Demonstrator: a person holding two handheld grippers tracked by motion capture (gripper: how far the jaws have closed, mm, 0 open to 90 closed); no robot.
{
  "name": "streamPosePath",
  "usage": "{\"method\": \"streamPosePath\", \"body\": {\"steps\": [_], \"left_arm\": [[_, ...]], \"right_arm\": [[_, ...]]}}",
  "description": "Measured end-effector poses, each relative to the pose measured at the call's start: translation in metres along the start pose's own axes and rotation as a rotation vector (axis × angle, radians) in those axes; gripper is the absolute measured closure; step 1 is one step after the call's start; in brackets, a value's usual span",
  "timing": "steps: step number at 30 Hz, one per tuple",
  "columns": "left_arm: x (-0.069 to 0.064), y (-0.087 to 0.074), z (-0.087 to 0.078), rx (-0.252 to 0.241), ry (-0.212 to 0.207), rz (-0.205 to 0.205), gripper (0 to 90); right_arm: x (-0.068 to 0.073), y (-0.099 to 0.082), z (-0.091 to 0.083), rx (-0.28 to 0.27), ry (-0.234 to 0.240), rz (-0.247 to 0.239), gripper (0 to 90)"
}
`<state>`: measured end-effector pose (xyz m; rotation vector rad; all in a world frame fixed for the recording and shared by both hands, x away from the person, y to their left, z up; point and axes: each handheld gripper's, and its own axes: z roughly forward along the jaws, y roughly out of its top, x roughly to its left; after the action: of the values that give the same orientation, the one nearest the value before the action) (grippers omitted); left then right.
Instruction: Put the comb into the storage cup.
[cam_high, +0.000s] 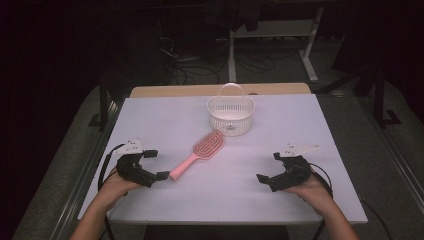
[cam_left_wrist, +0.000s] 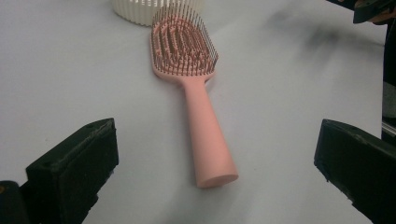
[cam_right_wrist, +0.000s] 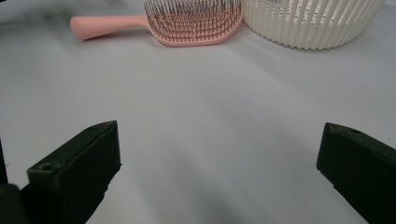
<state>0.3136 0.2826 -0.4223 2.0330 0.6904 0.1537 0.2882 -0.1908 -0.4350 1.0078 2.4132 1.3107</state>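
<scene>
My left tongs (cam_high: 156, 165) gape wide, empty, jaws flanking the brush (cam_high: 200, 151) handle tip without touching. Right tongs (cam_high: 270, 167) also wide, empty, well apart from it. Brush lies bristles-up on the surface (cam_high: 225, 195), head beside the basket (cam_high: 231, 114)

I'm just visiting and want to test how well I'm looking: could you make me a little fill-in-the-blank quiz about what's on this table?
1. The hairbrush on the white table is ____ in colour.
2. The brush lies with its bristles facing ____.
3. The handle end of the brush points toward the person's ____ gripper.
4. The jaws of the right gripper stand ____, with nothing between them.

Missing words: pink; up; left; open
</scene>
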Motion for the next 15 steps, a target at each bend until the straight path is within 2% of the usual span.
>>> {"method": "streamPosePath", "body": {"steps": [15], "left_arm": [[-0.0007,0.0068,0.0027,-0.011,-0.014,-0.007,0.0]], "right_arm": [[0.0007,-0.0021,-0.0038,-0.017,-0.002,0.009,0.0]]}}
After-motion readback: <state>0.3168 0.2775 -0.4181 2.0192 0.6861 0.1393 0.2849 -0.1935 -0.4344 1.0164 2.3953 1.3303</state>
